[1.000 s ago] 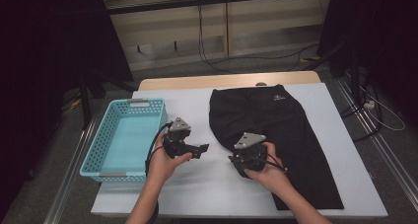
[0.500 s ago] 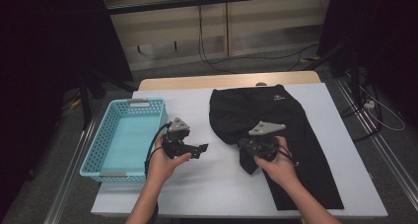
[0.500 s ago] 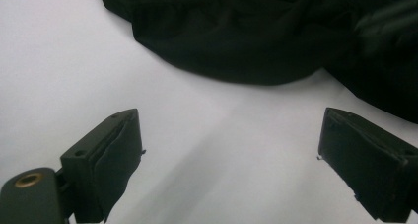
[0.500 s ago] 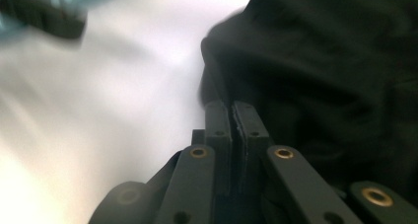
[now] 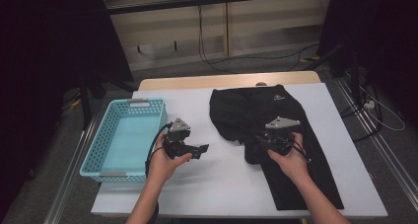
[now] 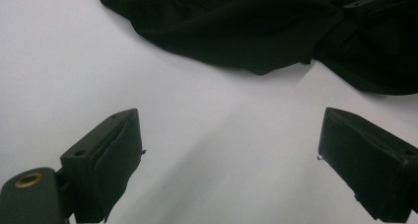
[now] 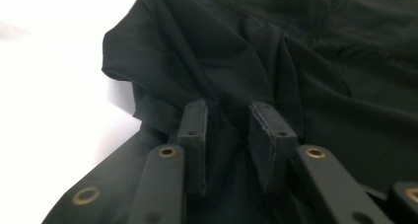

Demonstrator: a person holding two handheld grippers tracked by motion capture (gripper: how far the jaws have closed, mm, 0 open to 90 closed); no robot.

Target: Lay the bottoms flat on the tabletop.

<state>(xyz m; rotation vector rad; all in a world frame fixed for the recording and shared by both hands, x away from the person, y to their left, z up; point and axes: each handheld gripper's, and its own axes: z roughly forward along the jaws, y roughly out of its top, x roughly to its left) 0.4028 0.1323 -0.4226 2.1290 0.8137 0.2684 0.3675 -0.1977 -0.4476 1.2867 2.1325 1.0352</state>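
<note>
I hold my right gripper (image 7: 226, 130) low over the black trousers (image 5: 276, 135), its jaws narrow but apart, a ridge of dark cloth rising into the gap between them; they have just been opening again after a pinch, and I judge the pads no longer press the fabric. The trousers lie flat on the white table (image 5: 222, 179) straight ahead of and beneath these jaws, one leg already turned over near them, so I take the work to be folding, with the gathered crease there as my handle. The cloth is thin, matte and limp, falling in soft wrinkles with a stitched hem to the jaws' left. My left gripper (image 6: 229, 150) waits with jaws wide apart over bare, smooth tabletop, the trousers' rounded edge ahead of them, untouched. A pale blue perforated plastic basket (image 5: 123, 135) sits behind that hand, likely meant for the folded trousers.
</note>
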